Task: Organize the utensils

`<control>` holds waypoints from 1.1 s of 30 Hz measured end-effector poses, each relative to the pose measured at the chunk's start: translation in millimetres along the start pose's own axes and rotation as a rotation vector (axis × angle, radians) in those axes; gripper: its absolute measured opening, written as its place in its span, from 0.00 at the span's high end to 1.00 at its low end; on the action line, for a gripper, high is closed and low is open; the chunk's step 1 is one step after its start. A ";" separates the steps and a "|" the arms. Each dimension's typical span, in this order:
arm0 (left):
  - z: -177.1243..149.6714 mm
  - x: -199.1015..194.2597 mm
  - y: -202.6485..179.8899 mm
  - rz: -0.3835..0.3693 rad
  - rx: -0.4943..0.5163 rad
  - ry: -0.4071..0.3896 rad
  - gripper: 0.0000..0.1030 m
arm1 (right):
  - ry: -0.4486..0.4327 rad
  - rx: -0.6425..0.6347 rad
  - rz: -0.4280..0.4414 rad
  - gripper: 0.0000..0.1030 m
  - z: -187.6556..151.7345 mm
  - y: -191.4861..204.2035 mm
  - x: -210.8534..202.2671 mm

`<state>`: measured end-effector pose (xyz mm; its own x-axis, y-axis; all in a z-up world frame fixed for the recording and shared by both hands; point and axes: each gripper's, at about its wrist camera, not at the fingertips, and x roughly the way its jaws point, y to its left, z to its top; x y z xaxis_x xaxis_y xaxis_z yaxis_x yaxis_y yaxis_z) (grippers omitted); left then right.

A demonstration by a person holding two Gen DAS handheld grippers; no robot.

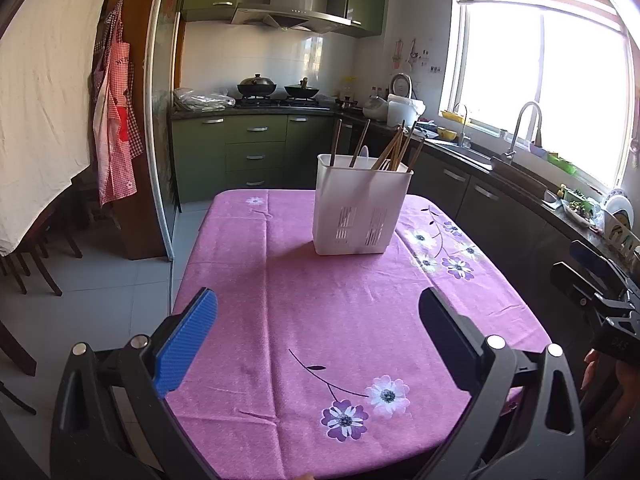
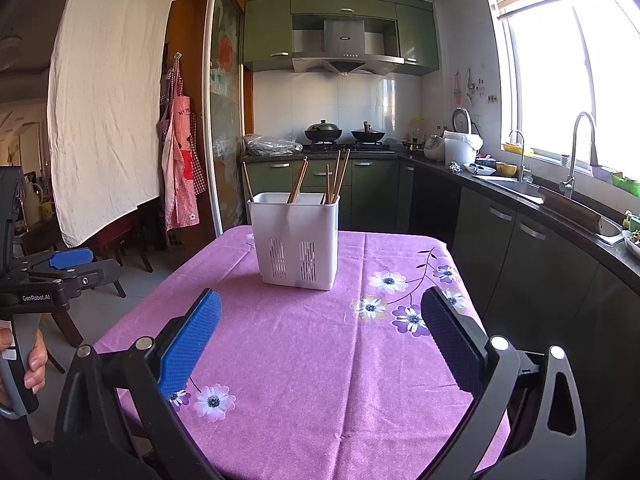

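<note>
Far left: a white sheet (image 2: 108, 96) hangs over a doorway, checked aprons (image 2: 180, 168) on a hook beside it, dark chairs (image 1: 36, 256) on grey floor tiles below. Left gripper (image 1: 318, 340) low over the near edge of the bench (image 1: 280, 320), fingers (image 1: 188, 344) wide apart, nothing between them. Bench covered in a pink cloth printed with purple and white flowers, creased along fold lines. White slotted caddy (image 1: 360, 208) upright toward the far end of the bench, well apart from both grippers; wooden chopsticks (image 1: 394, 148) lean inside it, and something pale shows among them, too small to tell. Behind: green cabinets (image 1: 256, 148), steel hood (image 1: 288, 12), two woks (image 1: 256, 86) on the hob. Right gripper (image 2: 320, 344) also low over the near bench edge, blue-padded fingers (image 2: 192, 340) spread, empty. Far right: dark counter with a rice cooker (image 2: 460, 128), sink, tall tap (image 2: 580, 148), bright window (image 1: 540, 80) washing out the view.
</note>
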<state>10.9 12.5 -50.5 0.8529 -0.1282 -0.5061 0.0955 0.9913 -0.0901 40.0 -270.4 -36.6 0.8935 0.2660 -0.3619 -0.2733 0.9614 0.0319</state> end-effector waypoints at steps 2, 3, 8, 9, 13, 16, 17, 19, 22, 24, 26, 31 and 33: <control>0.1 -0.1 -0.4 0.003 0.000 -0.001 0.07 | 0.002 0.000 0.002 0.04 -0.6 -0.5 0.7; -0.3 -0.1 -1.0 0.006 0.001 -0.002 0.07 | 0.003 -0.001 0.003 0.04 -1.1 -0.8 0.7; 0.0 -0.1 -1.2 0.012 -0.002 -0.003 0.07 | 0.004 -0.002 0.004 0.04 -1.4 -0.8 0.9; 0.0 -0.2 -1.3 0.014 0.000 -0.003 0.07 | 0.005 -0.002 0.004 0.04 -1.8 -0.8 1.5; -0.1 -0.6 -2.8 0.022 0.007 -0.007 0.07 | 0.008 -0.003 0.005 0.04 -2.8 -1.0 2.6; 0.0 -1.5 -2.9 0.024 0.007 -0.007 0.07 | 0.010 -0.005 0.005 0.04 -3.9 -1.5 4.1; 0.0 -1.9 -2.7 0.024 0.007 -0.007 0.07 | 0.011 -0.004 0.006 0.04 -4.2 -1.7 4.3; 0.0 -1.8 -2.6 0.026 0.005 -0.005 0.07 | 0.012 -0.004 0.006 0.04 -4.5 -1.6 5.0; 0.1 -1.5 -1.4 0.025 -0.002 0.000 0.07 | 0.015 -0.004 0.008 0.04 -5.4 -2.4 5.8; 0.7 -1.3 -0.4 0.021 -0.007 0.002 0.07 | 0.016 -0.006 0.007 0.04 -5.8 -2.6 6.0; 1.3 -1.4 1.2 0.020 -0.010 0.001 0.07 | 0.017 -0.006 0.007 0.04 -5.0 -2.3 6.3; 1.5 -1.6 0.4 0.028 -0.006 0.001 0.07 | 0.021 -0.009 0.009 0.04 -6.2 -2.7 7.9; 1.4 -0.6 -0.2 0.028 -0.004 0.010 0.07 | 0.022 -0.009 0.009 0.04 -6.1 -2.4 7.9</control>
<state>11.1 12.4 -49.0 0.8501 -0.1007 -0.5169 0.0697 0.9944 -0.0790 45.5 -271.0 -45.3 0.8830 0.2727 -0.3821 -0.2842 0.9584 0.0272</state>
